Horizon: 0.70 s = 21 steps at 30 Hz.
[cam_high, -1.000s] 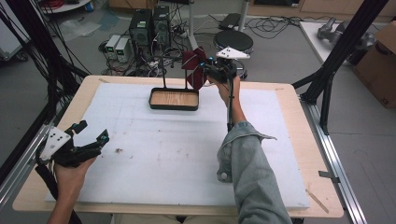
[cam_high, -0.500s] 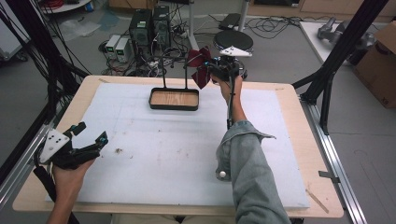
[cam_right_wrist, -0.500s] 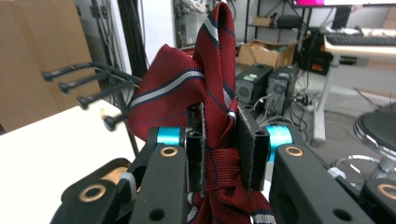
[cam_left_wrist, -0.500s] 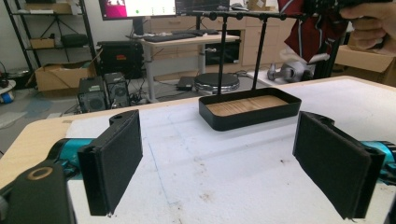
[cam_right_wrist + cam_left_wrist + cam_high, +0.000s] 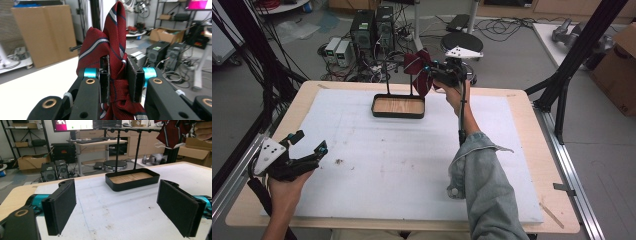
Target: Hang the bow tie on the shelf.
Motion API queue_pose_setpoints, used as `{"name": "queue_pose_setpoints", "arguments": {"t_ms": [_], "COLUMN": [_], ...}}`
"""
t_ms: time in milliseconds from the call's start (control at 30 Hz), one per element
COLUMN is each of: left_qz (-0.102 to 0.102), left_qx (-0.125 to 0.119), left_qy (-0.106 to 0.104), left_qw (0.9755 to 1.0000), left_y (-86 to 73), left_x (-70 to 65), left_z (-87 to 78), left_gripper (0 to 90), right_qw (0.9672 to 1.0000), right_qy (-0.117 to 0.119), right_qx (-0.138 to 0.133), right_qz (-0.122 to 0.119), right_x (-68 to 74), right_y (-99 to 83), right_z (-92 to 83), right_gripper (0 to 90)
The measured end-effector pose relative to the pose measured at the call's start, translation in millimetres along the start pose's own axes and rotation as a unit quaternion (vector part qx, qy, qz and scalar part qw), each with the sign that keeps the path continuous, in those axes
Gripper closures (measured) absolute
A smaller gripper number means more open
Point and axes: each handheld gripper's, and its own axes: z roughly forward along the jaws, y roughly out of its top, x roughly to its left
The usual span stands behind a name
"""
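Observation:
A dark red tie with grey and navy stripes (image 5: pixel 416 69) hangs bunched from my right gripper (image 5: pixel 432 75), held in the air at the far edge of the table. In the right gripper view the jaws are shut on the tie (image 5: pixel 110 45), and cloth bulges above and below the gripper (image 5: pixel 119 72). Just left of it stands a black tray (image 5: pixel 398 114) with a wooden floor and a thin black rack (image 5: pixel 388 80) rising from it. My left gripper (image 5: pixel 311 141) rests low at the front left, open with nothing between its pads (image 5: pixel 61 207). The left gripper view shows the tray (image 5: pixel 132 184) ahead and the tie (image 5: pixel 175 132) at top right.
A white foam mat (image 5: pixel 412 165) covers the wooden table. Behind the table are computer towers (image 5: pixel 372 27), cables and a round black stool (image 5: pixel 462 42). Black frame struts (image 5: pixel 572 70) stand at the right, with a cardboard box (image 5: pixel 619 70) beyond them.
My right gripper has lifted the tie a little higher beside the rack. The left gripper has stayed where it was.

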Motion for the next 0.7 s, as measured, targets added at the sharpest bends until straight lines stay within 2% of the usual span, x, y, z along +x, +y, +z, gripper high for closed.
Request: {"name": "queue_pose_setpoints", "arguments": {"t_ms": [33, 200, 333, 400, 533, 700], "left_qz": [0.000, 0.001, 0.001, 0.001, 0.002, 0.002], "left_qx": [0.000, 0.002, 0.005, 0.007, 0.009, 0.006], "left_qy": [0.000, -0.002, -0.004, -0.005, -0.005, -0.006], "left_qw": [1.0000, 1.0000, 1.0000, 1.0000, 0.9999, 1.0000], "left_y": [0.1, -0.7, -2.0, -2.8, -3.8, -2.7], "left_x": [-0.1, -0.5, -1.8, -2.3, -1.7, -2.7], "left_z": [0.4, 1.6, 3.3, 4.2, 4.8, 4.3], "left_gripper": [16.1, 16.0, 16.1, 16.1, 16.1, 16.1], "right_qw": [0.9999, 0.9991, 0.9991, 0.9989, 0.9981, 0.9973], "right_qy": [0.010, 0.033, 0.034, 0.034, 0.053, 0.065], "right_qx": [0.005, 0.017, 0.013, 0.009, 0.007, 0.009], "right_qz": [-0.005, -0.018, -0.021, -0.030, -0.031, -0.034], "right_x": [2.8, 7.3, 8.1, 8.5, 15.4, 25.3], "right_y": [-0.2, -6.8, -12.4, -12.6, -10.4, -5.1], "right_z": [0.3, 4.0, 9.3, 12.0, 14.1, 10.7], "right_gripper": [75.2, 75.2, 75.2, 75.2, 75.2, 75.2]}}
